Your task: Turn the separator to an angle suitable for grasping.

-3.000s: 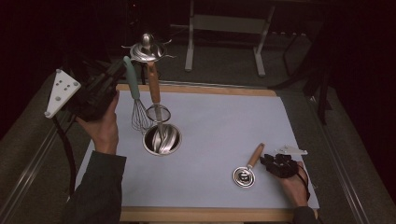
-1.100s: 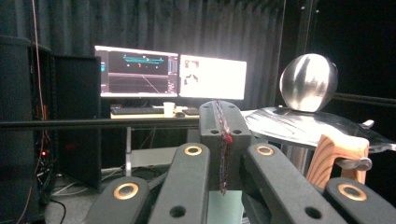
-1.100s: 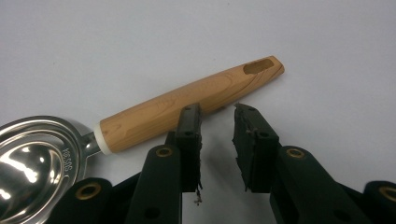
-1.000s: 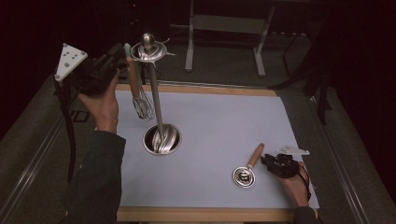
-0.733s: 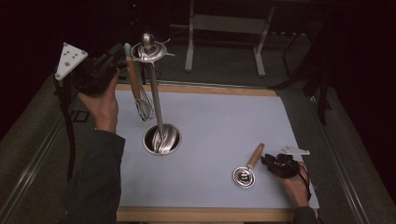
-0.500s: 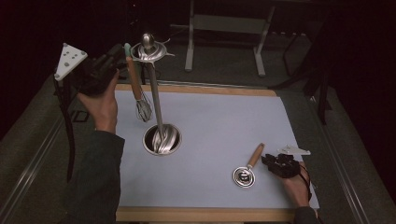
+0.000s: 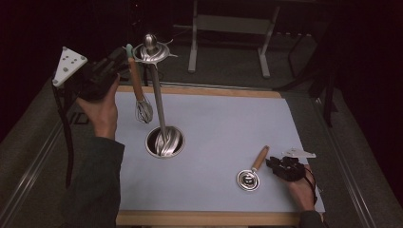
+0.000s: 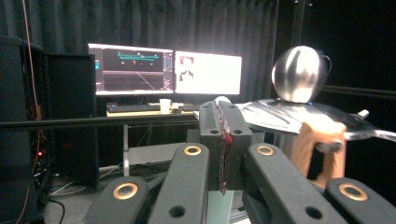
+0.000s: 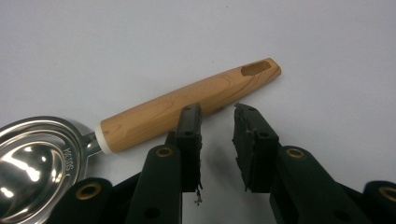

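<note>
The left tool (image 7: 114, 66), jaws pressed together, holds the whisk (image 7: 139, 90) by its wooden handle beside the rack (image 7: 157, 95). The right tool (image 9: 217, 116) rests spread on the table (image 7: 214, 123), just beside the measuring spoon (image 9: 154, 112).

Dark curtains (image 8: 56, 23) behind two lit monitors (image 8: 168, 72) on a desk (image 8: 140, 112).

The left gripper (image 7: 111, 71) has lifted the whisk (image 7: 139, 92) toward the stand (image 7: 153, 52).
</note>
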A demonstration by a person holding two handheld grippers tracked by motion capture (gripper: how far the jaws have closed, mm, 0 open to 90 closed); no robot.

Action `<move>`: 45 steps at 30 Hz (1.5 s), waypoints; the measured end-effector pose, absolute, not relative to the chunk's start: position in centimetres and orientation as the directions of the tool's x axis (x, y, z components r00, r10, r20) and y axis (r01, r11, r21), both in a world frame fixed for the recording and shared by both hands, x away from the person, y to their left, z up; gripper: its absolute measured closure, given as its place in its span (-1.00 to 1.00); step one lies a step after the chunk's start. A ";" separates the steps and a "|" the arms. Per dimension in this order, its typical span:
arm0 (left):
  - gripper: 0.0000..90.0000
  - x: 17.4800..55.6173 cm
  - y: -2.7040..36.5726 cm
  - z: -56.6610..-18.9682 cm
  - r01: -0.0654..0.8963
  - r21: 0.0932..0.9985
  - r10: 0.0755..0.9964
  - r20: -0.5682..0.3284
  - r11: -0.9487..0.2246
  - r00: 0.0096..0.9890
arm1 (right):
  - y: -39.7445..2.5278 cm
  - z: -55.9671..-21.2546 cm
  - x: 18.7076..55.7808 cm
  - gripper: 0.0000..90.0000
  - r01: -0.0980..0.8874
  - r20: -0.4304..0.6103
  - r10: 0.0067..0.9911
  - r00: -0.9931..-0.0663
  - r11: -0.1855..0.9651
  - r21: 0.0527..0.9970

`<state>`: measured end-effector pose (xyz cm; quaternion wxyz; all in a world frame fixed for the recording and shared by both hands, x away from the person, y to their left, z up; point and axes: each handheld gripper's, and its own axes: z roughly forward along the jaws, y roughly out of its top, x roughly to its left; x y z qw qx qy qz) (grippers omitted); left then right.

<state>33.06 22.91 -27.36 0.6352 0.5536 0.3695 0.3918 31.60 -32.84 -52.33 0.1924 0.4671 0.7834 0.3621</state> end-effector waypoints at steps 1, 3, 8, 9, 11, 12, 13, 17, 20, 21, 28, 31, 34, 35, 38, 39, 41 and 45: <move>1.00 33.0 22.9 -27.5 -0.087 0.994 0.906 -0.030 0.073 0.422 | -32.8 -52.3 31.6 0.59 0.591 0.036 0.871 -0.490 0.302 0.748; 1.00 32.8 23.0 -27.8 -0.085 0.994 0.905 -0.031 0.074 0.424 | -32.8 -52.2 31.6 0.58 0.590 0.038 0.871 -0.490 0.299 0.750; 0.99 32.5 23.3 -28.6 -0.075 0.996 0.910 -0.015 0.050 0.414 | -32.8 -52.2 31.6 0.57 0.588 0.038 0.872 -0.488 0.296 0.753; 0.99 32.5 23.3 -28.8 -0.074 0.996 0.911 -0.010 0.045 0.413 | -32.8 -52.2 31.6 0.57 0.587 0.039 0.872 -0.488 0.295 0.754; 0.99 32.4 23.3 -29.1 -0.069 0.997 0.912 -0.006 0.037 0.411 | -32.8 -52.2 31.6 0.57 0.587 0.039 0.872 -0.488 0.295 0.754; 0.99 32.3 23.4 -29.3 -0.065 0.997 0.911 -0.008 0.038 0.412 | -32.8 -52.2 31.6 0.57 0.587 0.039 0.872 -0.488 0.295 0.754; 0.99 32.3 23.4 -29.5 -0.065 0.997 0.910 -0.013 0.043 0.414 | -32.7 -52.2 31.6 0.57 0.588 0.040 0.872 -0.488 0.295 0.753; 0.99 32.1 23.7 -30.1 -0.054 0.998 0.910 -0.017 0.043 0.414 | -32.6 -52.1 31.6 0.57 0.586 0.039 0.869 -0.493 0.299 0.754; 0.99 32.0 23.9 -30.4 -0.045 0.998 0.910 -0.015 0.037 0.415 | -32.6 -52.1 31.5 0.57 0.587 0.040 0.870 -0.492 0.297 0.753; 0.99 31.9 24.0 -30.5 -0.040 0.999 0.909 -0.012 0.031 0.416 | -32.7 -52.1 31.5 0.57 0.588 0.040 0.871 -0.489 0.295 0.753; 0.99 31.6 25.0 -31.3 -0.014 1.000 0.903 -0.010 0.018 0.429 | -32.6 -52.1 31.5 0.57 0.588 0.040 0.869 -0.493 0.299 0.752; 0.99 31.5 25.4 -31.6 -0.006 1.000 0.901 -0.009 0.013 0.433 | -32.6 -52.1 31.5 0.57 0.586 0.037 0.868 -0.496 0.303 0.751; 0.99 31.3 26.0 -32.6 0.017 1.000 0.899 -0.013 0.006 0.437 | -32.7 -51.9 31.6 0.57 0.583 0.039 0.867 -0.497 0.300 0.755; 0.99 31.3 26.2 -32.9 0.025 1.000 0.898 -0.011 0.000 0.439 | -32.7 -51.9 31.6 0.57 0.582 0.038 0.867 -0.497 0.300 0.756; 0.99 31.2 26.4 -33.8 0.048 0.999 0.896 -0.024 0.003 0.444 | -32.7 -51.9 31.6 0.57 0.582 0.037 0.867 -0.497 0.301 0.755; 0.99 31.2 26.5 -34.0 0.054 0.999 0.896 -0.026 0.002 0.443 | -32.6 -52.0 31.6 0.57 0.584 0.038 0.867 -0.496 0.301 0.754; 0.99 31.2 26.7 -34.5 0.067 0.998 0.894 -0.038 0.009 0.447 | -32.6 -52.0 31.6 0.57 0.587 0.037 0.867 -0.497 0.304 0.750; 0.99 31.0 26.8 -35.6 0.088 0.996 0.891 -0.049 0.010 0.450 | -32.5 -51.9 31.6 0.57 0.588 0.038 0.865 -0.500 0.307 0.748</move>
